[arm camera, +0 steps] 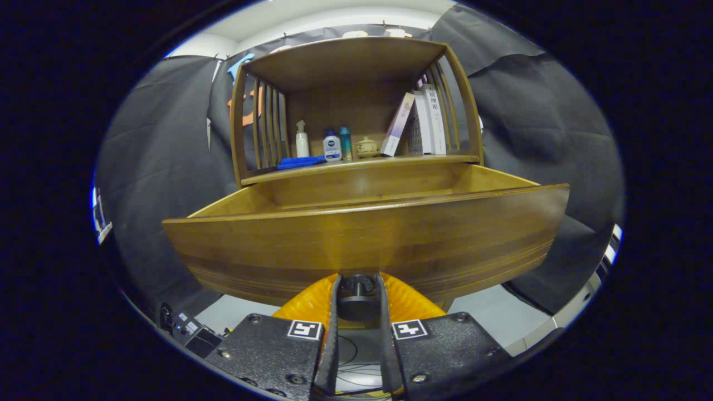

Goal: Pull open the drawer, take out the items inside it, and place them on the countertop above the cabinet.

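Jaws clenched on the dark round drawer knob [357, 289], one finger pressing each side, gripper [358, 298] low against the front panel of the wooden drawer [367, 239]. Gripped there, presumably, because the knob gives the only purchase for hauling the drawer outward. Drawer already pulled well out from the cabinet, its front close ahead and its side walls running back toward the far worktop [434, 160].

Inside of the drawer hidden behind the tall front panel from this low angle; only the upper inner back and side walls visible, so contents impossible to tell.

On the worktop above, under the slatted wooden hutch [345, 61]: a blue cloth [299, 162] at the left near edge, then a white pump bottle [302, 141], a white bottle with a blue cap [332, 146], a slim teal bottle [345, 143] and a small lidded ceramic pot [366, 146], with leaning books [419, 122] at the right. Bare patch along the near right edge, likely the easiest landing spot for items.

Opening step seemingly near done; lifting out not yet begun.
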The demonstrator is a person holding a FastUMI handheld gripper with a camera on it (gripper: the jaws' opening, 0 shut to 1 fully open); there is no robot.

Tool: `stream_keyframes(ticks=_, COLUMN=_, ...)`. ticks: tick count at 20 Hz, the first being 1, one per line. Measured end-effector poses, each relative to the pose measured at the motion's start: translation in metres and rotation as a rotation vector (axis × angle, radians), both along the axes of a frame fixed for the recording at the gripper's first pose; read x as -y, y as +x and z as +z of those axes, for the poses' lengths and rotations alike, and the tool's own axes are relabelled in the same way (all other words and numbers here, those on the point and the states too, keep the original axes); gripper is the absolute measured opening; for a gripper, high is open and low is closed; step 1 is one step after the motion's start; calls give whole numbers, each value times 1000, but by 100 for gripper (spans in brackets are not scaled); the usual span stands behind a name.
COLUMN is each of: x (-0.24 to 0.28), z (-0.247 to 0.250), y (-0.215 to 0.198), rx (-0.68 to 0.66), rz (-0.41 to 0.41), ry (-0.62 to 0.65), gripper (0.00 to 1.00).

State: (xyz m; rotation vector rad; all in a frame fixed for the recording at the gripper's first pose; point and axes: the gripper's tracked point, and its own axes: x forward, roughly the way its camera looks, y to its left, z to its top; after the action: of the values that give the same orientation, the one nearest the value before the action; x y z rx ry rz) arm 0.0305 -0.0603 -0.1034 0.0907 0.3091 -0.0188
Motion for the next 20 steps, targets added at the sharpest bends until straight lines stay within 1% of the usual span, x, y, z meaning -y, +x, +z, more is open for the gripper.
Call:
stream_keyframes(ticks=4, x=0, z=5, y=-6, rx=-27, rz=21, ry=-27, gripper=33)
stream_keyframes(ticks=5, x=3, z=21, y=-8, rx=0, rz=22, ry=-30, gripper=43)
stream_keyframes(ticks=8, x=26, z=86, y=-21, rx=98, rz=-5, ry=-97, gripper=72)
stream_keyframes(ticks=10, x=37, z=131, y=-18, rx=145, rz=-11, ry=-114, gripper=92)
stream_keyframes(ticks=11, x=41, z=150, y=-14, rx=159, rz=-9, ry=-113, gripper=100)
stream_keyframes(ticks=14, x=47, z=205, y=17, rx=177, rz=10, ry=-131, gripper=100)
stream_keyframes(ticks=16, x=47, z=226, y=46, rx=167, rz=27, ry=-154, gripper=100)
stream_keyframes(ticks=19, x=40, z=239, y=96, rx=102, rz=64, ry=-200, gripper=100)
stream_keyframes(ticks=20, x=39, z=236, y=112, rx=57, rz=62, ry=-224, gripper=100)
